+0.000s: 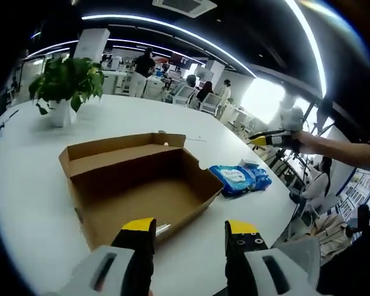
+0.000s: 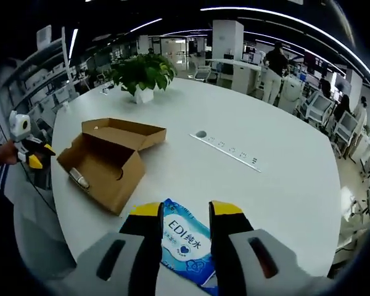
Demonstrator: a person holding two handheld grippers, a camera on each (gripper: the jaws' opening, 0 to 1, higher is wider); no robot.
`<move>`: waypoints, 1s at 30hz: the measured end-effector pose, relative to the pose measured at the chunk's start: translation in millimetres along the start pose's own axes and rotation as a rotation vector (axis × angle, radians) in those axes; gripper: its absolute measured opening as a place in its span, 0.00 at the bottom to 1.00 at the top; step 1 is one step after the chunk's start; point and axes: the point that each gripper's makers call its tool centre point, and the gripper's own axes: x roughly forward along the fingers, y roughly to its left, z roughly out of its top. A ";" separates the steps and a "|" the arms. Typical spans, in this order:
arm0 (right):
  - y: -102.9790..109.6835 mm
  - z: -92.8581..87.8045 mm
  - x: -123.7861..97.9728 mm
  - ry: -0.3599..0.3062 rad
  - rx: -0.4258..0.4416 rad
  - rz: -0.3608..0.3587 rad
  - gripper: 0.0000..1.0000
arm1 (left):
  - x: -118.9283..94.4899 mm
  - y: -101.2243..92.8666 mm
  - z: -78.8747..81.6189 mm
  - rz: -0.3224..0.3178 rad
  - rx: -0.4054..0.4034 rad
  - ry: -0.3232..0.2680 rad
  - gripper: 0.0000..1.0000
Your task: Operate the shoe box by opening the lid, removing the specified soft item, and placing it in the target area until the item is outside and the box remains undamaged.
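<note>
The blue pack of wipes (image 2: pixel 185 250) lies on the white table (image 2: pixel 246 203) at the bottom centre of the right gripper view, printed "EDI" with Chinese characters, between the spread jaws of the right gripper (image 2: pixel 185 216), which grip nothing. In the left gripper view the pack (image 1: pixel 240 179) sits right of centre, just beside the open cardboard box (image 1: pixel 139 185). The left gripper (image 1: pixel 191 229) hovers at the bottom, jaws apart. A potted plant (image 1: pixel 65 86) stands upper left.
</note>
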 end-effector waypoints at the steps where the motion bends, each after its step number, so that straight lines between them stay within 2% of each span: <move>1: 5.6 1.9 3.5 0.000 -0.004 0.007 0.27 | -2.1 2.4 -0.8 0.004 -0.003 -0.001 0.45; 5: 33.5 9.7 20.0 0.006 -0.039 0.057 0.28 | -12.1 13.2 -4.7 0.022 -0.017 -0.008 0.45; 15: 58.4 21.4 38.0 0.011 -0.068 0.095 0.27 | -25.5 29.8 -9.2 0.050 -0.038 -0.019 0.45; 22: 64.1 15.4 37.0 0.022 -0.074 0.102 0.27 | -23.1 37.5 -6.7 0.044 -0.024 -0.007 0.45; 30: 77.7 7.1 25.7 0.011 -0.072 0.113 0.27 | -7.2 49.7 5.4 0.035 0.030 0.024 0.45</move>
